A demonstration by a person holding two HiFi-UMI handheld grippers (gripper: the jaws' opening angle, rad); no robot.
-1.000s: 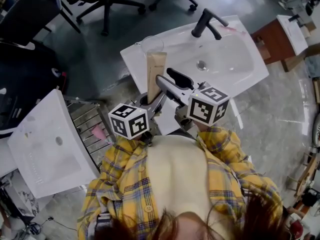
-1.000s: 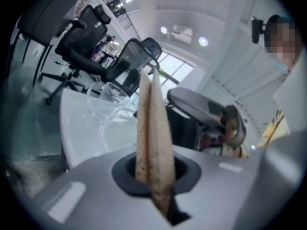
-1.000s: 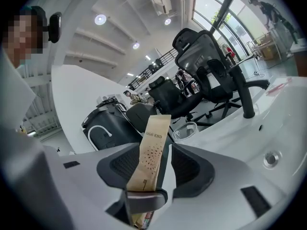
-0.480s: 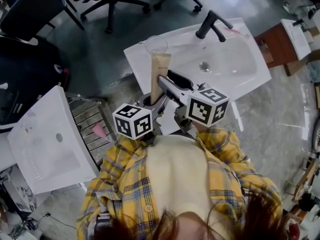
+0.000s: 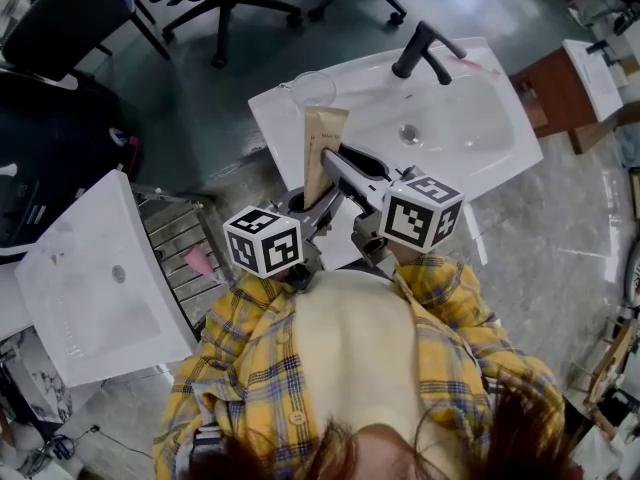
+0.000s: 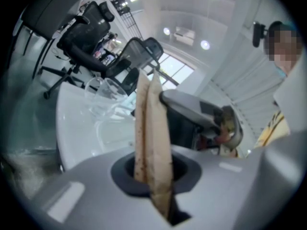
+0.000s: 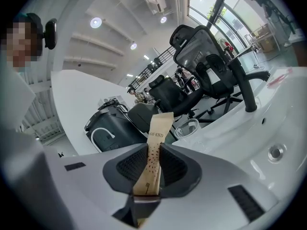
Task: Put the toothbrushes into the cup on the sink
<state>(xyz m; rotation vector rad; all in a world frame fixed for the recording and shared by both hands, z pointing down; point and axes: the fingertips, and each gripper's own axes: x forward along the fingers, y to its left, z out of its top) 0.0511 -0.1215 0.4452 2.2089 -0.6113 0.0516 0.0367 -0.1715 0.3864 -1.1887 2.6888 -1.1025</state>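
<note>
Frankly, my worry is the wrapper. The left gripper [image 6: 153, 176] is clamped tight on the near end of the wrapped toothbrush [image 6: 152, 123]. The right gripper [image 7: 153, 163] has just been closing, and its pads now press the same brown sleeve from either side, a little further along.

With two claws on one strip of paper, any pull that is not square could rip it crookedly or jerk it out of one grip. In the head view the packet hangs centre frame over the near edge of the sink [image 5: 470, 108], so whatever slips out may well fall past the rim to the floor.

The cup [image 5: 312, 90] is another risk. It stands upper centre, just beyond the packet's tip and near the sink's left corner. It is clear and probably light, so a clumsy drop could knock it over.

My count:
- one wrapped packet (how many brushes are inside I cannot tell)
- one cup, empty as far as I can see
- two grippers
- one black tap [image 5: 420, 48]
- a second white basin [image 5: 90, 278] at lower left
</note>
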